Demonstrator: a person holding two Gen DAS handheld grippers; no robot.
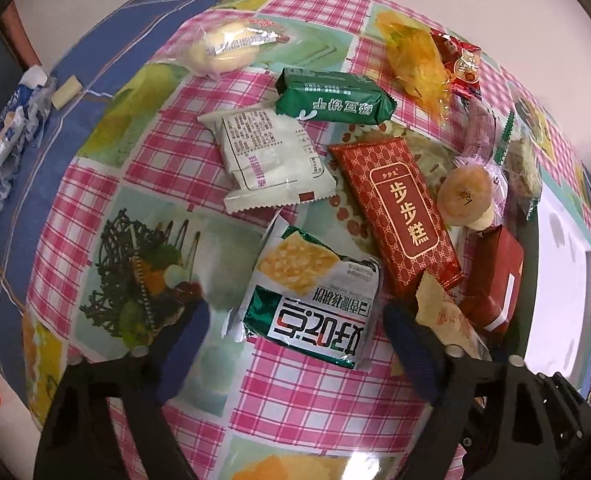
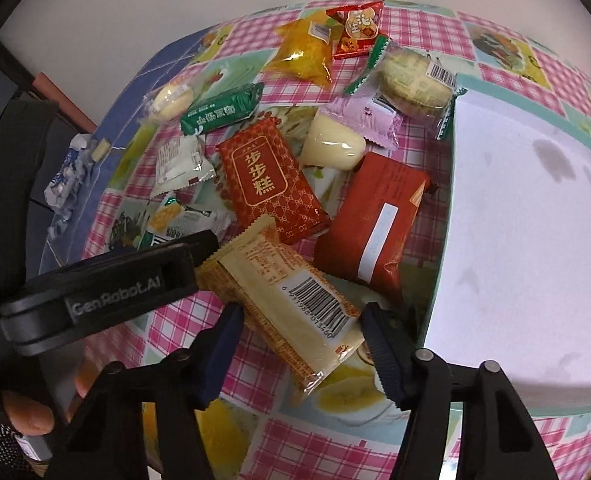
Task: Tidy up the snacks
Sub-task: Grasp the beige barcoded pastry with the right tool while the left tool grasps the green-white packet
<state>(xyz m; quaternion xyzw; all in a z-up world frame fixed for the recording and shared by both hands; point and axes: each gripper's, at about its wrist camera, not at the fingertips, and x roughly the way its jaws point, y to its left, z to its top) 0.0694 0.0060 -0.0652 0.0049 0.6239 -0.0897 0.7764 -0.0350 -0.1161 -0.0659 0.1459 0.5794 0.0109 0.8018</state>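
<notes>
Several wrapped snacks lie on a checked tablecloth. My left gripper (image 1: 295, 322) is open, its fingers on either side of a white and green cracker packet (image 1: 315, 292) that lies flat on the cloth. My right gripper (image 2: 301, 322) is open around a beige wafer packet with a barcode (image 2: 291, 300), which lies flat between the fingers. A patterned red cake packet (image 1: 399, 220) (image 2: 269, 182) and a plain red packet (image 2: 371, 224) lie just beyond. A white packet (image 1: 271, 158) and a green packet (image 1: 333, 96) lie farther off.
A white tray with a teal rim (image 2: 535, 240) sits at the right, also in the left wrist view (image 1: 563, 280). Yellow, red, pink and clear-wrapped pastries (image 2: 307, 52) lie at the far side. A crumpled blue and white wrapper (image 1: 11, 136) lies at the table's left edge. The left gripper's body (image 2: 95, 292) is close beside my right gripper.
</notes>
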